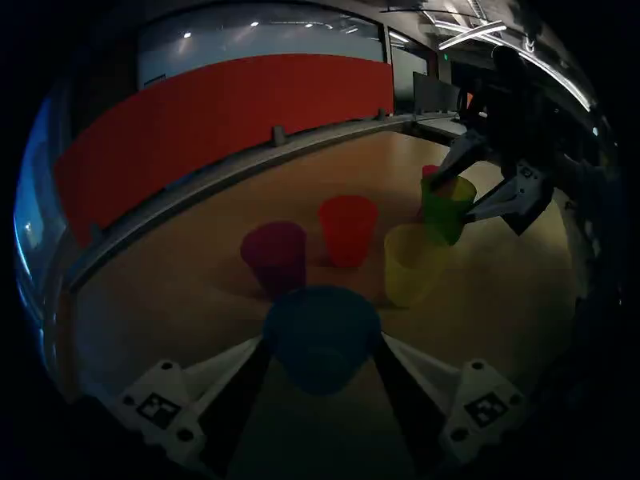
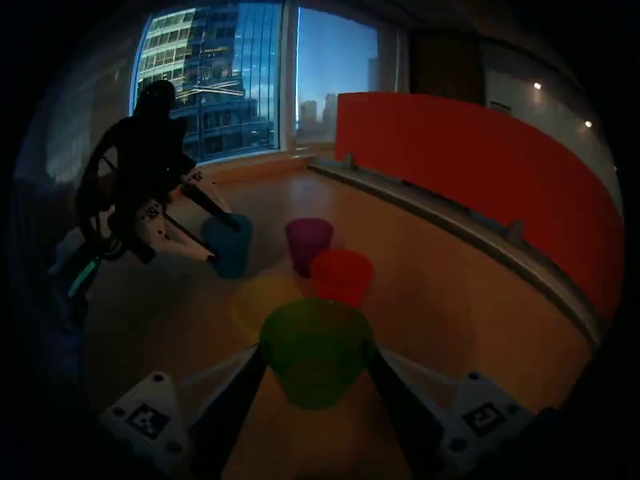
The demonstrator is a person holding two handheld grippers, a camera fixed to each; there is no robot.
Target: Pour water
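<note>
1. My left tongs [image 1: 322,342] are clamped on the blue cup [image 1: 322,356], which is upright just above the table [image 1: 496,296].
2. My right tongs [image 2: 316,360] grip the green cup [image 2: 316,344], with both fingers against its sides.
3. The purple cup [image 1: 276,256], red cup [image 1: 348,230] and yellow cup [image 1: 412,264] stand clustered between them, well away from the table's edges.
4. In this dim light I cannot tell whether any cup holds water.
</note>
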